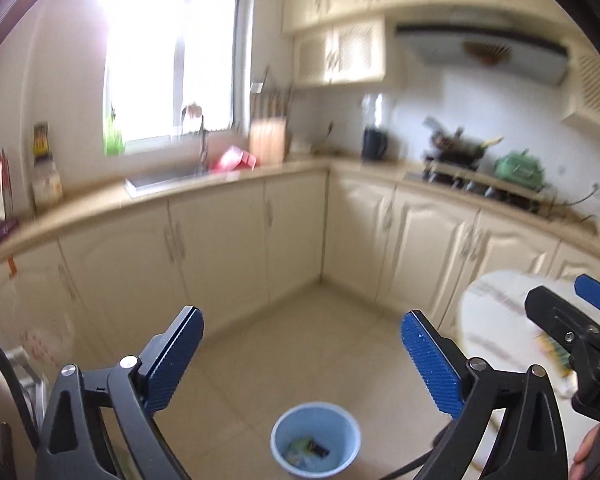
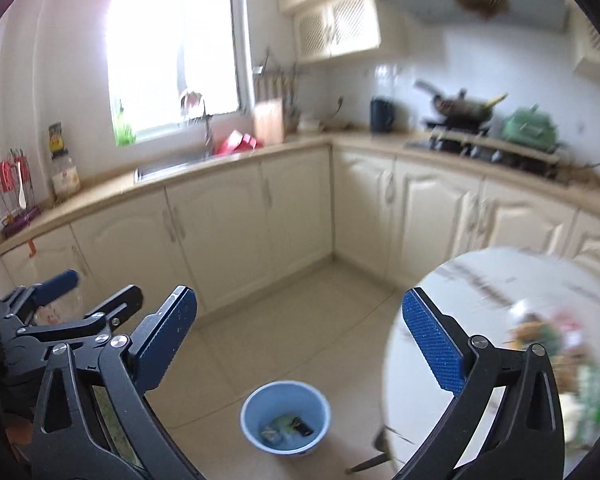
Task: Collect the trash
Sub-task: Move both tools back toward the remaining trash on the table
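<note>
A light-blue bin stands on the tiled floor below both grippers, with a few wrappers lying in its bottom, one green and one dark. My left gripper hangs open high above it with nothing between its blue pads. My right gripper is open too and holds nothing, with the bin below it. Blurred trash lies on the round white table to the right. The two grippers are side by side: the right gripper shows at the left view's right edge, the left gripper at the right view's left edge.
Cream kitchen cabinets run along two walls under a beige counter with a sink, a stove and wok and a green pot. Open floor tiles lie between the cabinets and the bin.
</note>
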The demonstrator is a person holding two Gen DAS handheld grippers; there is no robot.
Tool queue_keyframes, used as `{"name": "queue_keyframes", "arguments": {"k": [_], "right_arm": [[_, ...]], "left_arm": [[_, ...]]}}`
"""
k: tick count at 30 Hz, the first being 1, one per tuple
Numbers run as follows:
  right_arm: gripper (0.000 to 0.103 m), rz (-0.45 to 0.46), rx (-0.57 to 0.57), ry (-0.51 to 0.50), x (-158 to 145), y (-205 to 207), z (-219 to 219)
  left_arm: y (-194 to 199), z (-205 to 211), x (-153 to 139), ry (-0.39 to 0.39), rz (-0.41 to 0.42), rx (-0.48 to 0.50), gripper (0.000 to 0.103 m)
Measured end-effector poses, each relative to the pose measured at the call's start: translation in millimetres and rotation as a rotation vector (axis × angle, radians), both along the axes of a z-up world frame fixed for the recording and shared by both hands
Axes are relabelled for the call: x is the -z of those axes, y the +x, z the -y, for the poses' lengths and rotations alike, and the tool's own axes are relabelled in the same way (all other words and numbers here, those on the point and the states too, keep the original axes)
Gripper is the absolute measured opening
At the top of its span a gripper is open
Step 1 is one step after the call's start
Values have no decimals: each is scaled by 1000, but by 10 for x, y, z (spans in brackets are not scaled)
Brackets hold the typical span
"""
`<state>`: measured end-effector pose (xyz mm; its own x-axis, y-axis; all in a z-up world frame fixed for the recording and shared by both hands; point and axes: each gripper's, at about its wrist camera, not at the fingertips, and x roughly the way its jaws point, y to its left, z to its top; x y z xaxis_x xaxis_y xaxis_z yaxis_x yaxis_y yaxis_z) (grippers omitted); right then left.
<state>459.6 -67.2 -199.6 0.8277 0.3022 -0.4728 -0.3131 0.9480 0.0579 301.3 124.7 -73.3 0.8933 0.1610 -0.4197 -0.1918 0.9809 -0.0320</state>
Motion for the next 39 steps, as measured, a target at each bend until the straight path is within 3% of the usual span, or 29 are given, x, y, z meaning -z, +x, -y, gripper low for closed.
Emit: {"name": "queue_keyframes", "arguments": {"k": [7,11,17,22,32,39], "right_arm": [[103,147,112,-25,-745,-920,451],[103,220,154,-8,-1077,-1473,715],[103,297,203,-12,-1400,-2113,935],[103,350,232,-18,-1575,-2420,1049],[103,393,296,-4,-1687,-2637,1348],[103,358,352,-6,-1597,-2519,1618]], "left_arm": [[-889,658,-376,15,152,90,102],[-1311,763,-439,21,219,119,102],[-2160,733,-52,30,315,157,102],[-2726,800,195,30,390,191,102],[-3003,927,433,49,401,224,102],[-2515,1072,323,45,339,271,102]]}}
